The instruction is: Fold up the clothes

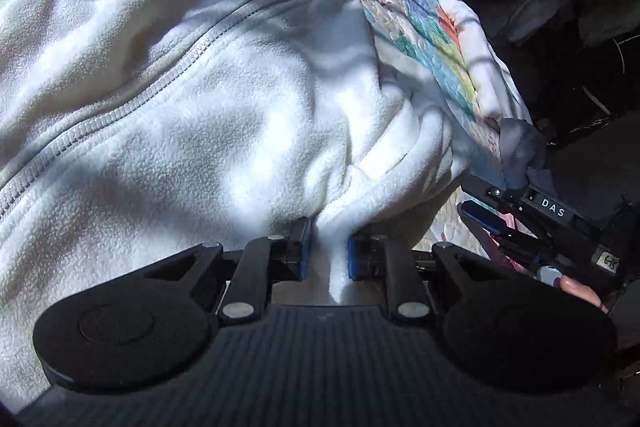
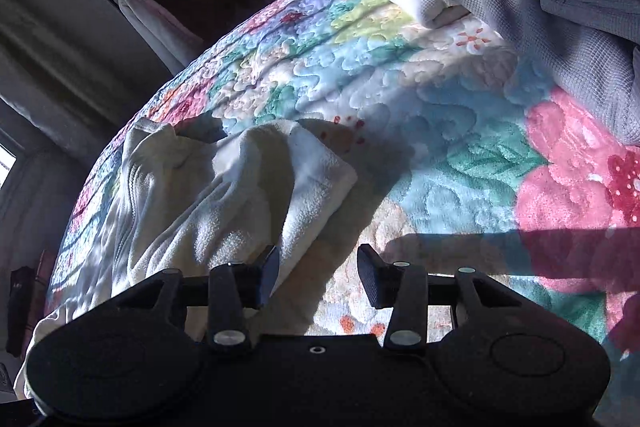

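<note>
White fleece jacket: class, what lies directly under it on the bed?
The white fleece jacket lies on a floral quilt, which shows around it in both views. The quilt directly beneath the fleece is covered, so anything else under there cannot be seen.

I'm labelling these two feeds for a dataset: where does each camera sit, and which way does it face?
Left wrist: on the left gripper, facing down onto the white fleece jacket pinched in its jaws; right gripper and a fingertip show at the right edge.
Right wrist: on the open right gripper, facing across the floral quilt toward a grey garment.
Shared: jacket and quilt.
</note>
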Demonstrator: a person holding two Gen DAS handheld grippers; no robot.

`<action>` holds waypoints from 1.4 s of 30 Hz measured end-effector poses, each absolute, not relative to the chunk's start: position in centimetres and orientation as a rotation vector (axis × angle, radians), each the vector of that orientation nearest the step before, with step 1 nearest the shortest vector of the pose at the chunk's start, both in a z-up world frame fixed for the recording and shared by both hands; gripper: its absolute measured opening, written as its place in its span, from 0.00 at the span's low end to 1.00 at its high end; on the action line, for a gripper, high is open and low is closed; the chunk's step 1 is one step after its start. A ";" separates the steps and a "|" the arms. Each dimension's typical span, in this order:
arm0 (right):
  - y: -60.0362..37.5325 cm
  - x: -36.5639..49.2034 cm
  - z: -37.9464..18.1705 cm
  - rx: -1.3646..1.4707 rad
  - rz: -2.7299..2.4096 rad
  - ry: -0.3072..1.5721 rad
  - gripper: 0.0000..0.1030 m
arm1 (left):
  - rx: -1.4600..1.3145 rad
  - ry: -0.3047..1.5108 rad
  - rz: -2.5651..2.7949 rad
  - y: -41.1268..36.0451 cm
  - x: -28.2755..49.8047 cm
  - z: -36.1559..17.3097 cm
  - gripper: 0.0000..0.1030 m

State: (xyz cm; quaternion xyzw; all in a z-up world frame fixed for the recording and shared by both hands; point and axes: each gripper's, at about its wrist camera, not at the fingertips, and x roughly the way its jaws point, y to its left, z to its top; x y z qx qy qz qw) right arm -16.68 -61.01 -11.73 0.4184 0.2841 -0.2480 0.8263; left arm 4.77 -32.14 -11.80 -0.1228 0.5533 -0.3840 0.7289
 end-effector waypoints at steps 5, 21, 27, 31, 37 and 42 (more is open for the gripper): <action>-61.7 -15.6 -12.1 0.931 -0.535 0.592 0.54 | -0.364 1.230 -0.822 -30.0 5.7 -12.2 0.15; -62.8 -10.5 -7.5 0.666 -0.462 0.431 0.06 | -0.409 1.236 -0.896 -29.7 4.9 -11.1 0.06; -65.4 -11.9 -3.4 0.536 -0.462 0.370 0.05 | -0.404 1.279 -1.040 -32.5 1.9 -9.9 0.06; -66.8 -11.4 -6.5 0.540 -0.599 0.553 0.30 | -0.223 1.302 -0.993 -35.8 0.7 -11.8 0.06; -66.1 -13.0 -6.1 0.595 -0.752 0.532 0.35 | -0.215 1.337 -0.994 -36.2 1.5 -12.5 0.06; -65.5 -10.9 -6.0 0.666 -0.621 0.587 0.42 | -0.202 1.343 -1.004 -35.6 1.5 -13.1 0.06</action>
